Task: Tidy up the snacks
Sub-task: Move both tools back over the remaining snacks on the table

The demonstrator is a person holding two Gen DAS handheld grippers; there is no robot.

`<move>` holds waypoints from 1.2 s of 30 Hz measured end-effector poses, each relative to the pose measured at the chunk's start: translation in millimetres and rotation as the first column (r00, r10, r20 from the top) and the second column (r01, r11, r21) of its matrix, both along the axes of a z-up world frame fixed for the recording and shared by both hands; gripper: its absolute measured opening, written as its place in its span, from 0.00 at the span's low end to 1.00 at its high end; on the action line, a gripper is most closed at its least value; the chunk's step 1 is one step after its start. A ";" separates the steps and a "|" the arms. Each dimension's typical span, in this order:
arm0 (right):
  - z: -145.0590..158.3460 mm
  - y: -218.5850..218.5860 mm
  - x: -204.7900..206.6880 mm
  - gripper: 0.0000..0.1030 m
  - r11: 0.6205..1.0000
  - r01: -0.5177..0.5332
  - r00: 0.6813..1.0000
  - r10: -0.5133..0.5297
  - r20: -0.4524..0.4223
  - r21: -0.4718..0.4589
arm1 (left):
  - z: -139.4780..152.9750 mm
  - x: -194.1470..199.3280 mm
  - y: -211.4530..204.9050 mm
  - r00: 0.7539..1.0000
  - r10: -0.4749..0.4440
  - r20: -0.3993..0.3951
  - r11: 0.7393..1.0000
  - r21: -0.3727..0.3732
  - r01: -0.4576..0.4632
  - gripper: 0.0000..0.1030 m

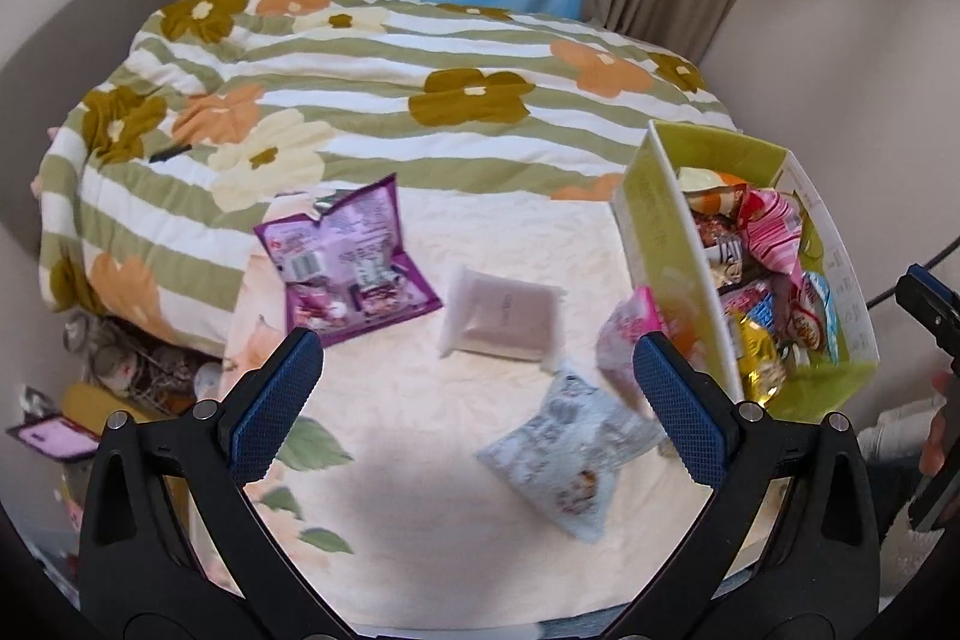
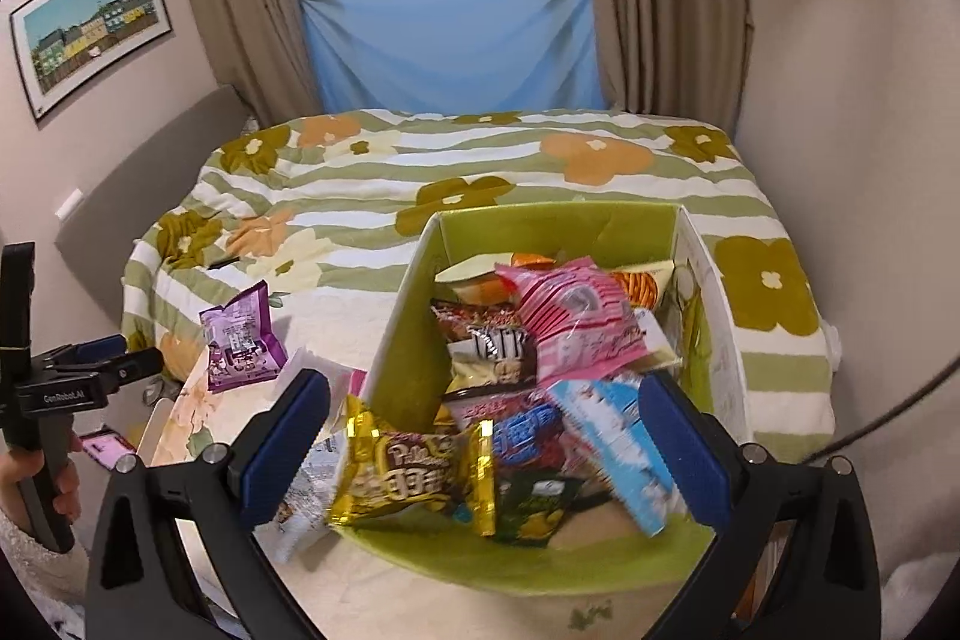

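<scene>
A green cardboard box full of snack packets stands on the bed at the right. Loose on the cream sheet lie a purple packet, a white pouch, a grey-white packet and a pink packet leaning on the box wall. My left gripper is open and empty, above the loose packets. My right gripper is open and empty over the box's near end. A gold packet hangs over the box's near rim; pink and blue packets lie inside.
A flowered green-striped duvet covers the far half of the bed. Curtains and a blue sheet hang behind. A wall runs along the right. Clutter lies on the floor at the left. The left gripper also shows in the right wrist view.
</scene>
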State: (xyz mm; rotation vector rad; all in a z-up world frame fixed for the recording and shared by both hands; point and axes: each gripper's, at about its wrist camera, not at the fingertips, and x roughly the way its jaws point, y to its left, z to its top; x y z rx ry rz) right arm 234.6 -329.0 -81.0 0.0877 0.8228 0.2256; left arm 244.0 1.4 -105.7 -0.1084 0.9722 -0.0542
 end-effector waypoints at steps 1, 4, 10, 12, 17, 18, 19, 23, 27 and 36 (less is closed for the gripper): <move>-0.2 5.5 -3.2 1.00 1.000 0.018 1.000 -0.018 -0.006 0.001 | -0.1 0.9 8.2 1.000 -0.018 -0.004 1.000 -0.010 0.018 1.00; -2.0 28.4 -14.4 1.00 0.997 0.077 0.997 -0.076 -0.027 0.016 | -1.1 3.5 24.0 0.997 -0.082 -0.007 0.997 -0.003 0.082 1.00; -18.3 66.1 -34.0 1.00 0.980 0.193 0.979 -0.189 -0.079 0.047 | -15.4 15.5 40.9 0.970 -0.240 -0.050 0.971 -0.028 0.239 1.00; -22.8 75.2 -39.4 1.00 0.972 0.231 0.969 -0.225 -0.099 0.051 | -21.4 20.3 39.4 0.951 -0.303 -0.060 0.953 -0.018 0.302 1.00; -36.3 97.4 -60.3 1.00 0.943 0.328 0.938 -0.317 -0.141 0.060 | -37.7 38.2 22.4 0.874 -0.478 -0.087 0.876 0.024 0.481 1.00; -40.9 102.0 -63.9 1.00 0.937 0.344 0.930 -0.331 -0.160 0.064 | -40.7 42.2 17.6 0.856 -0.509 -0.093 0.857 0.038 0.514 1.00; -44.4 105.5 -66.2 1.00 0.932 0.355 0.924 -0.340 -0.173 0.065 | -46.4 48.7 10.1 0.827 -0.553 -0.104 0.827 0.058 0.560 1.00; -65.8 121.8 -73.4 1.00 0.920 0.384 0.904 -0.358 -0.234 0.076 | -72.9 69.2 -16.7 0.724 -0.665 -0.184 0.718 0.111 0.687 1.00; -93.6 130.9 -68.7 1.00 0.905 0.405 0.884 -0.351 -0.309 0.130 | -106.9 85.8 -44.6 0.618 -0.738 -0.270 0.591 0.185 0.785 1.00; -142.7 139.6 -45.7 1.00 0.900 0.408 0.862 -0.323 -0.392 0.155 | -161.6 111.3 -84.7 0.452 -0.796 -0.404 0.388 0.233 0.892 1.00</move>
